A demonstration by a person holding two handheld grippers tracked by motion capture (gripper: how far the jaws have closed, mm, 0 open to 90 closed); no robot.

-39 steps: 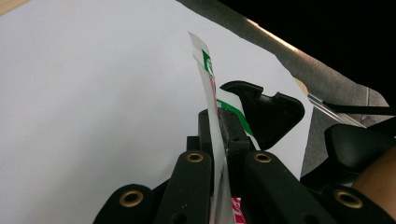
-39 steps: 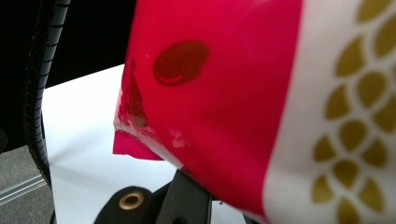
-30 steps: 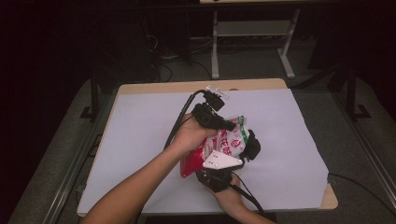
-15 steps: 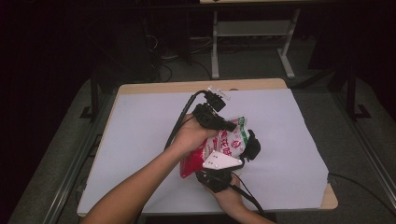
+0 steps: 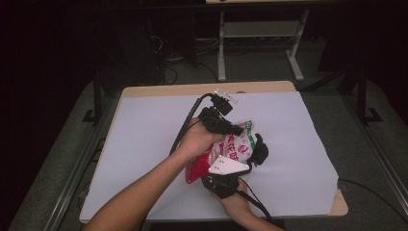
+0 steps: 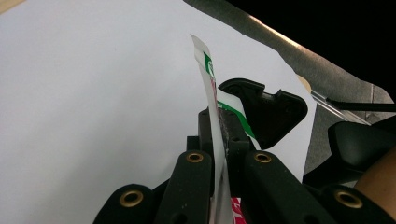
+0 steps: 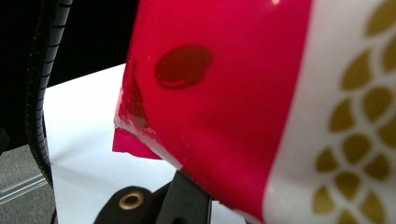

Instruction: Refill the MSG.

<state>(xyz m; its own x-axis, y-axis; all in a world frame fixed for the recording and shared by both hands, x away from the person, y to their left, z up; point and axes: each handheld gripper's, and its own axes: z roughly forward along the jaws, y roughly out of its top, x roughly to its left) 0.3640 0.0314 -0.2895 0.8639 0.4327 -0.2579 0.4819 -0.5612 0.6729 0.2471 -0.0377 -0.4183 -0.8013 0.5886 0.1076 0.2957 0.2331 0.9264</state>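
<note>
Both grippers are holding the snack bag [image 5: 231, 151] up over mid-table [image 5: 144, 139]. Left gripper [image 6: 219, 140] is pinching the bag's thin top edge, jaws pressed together on it. Right gripper [image 5: 226, 175] is gripping the red lower end. White tabletop is lying open all round.

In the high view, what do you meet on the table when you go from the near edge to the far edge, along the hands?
Right hand → grey plate → bag → left tongs → bare white table.
</note>
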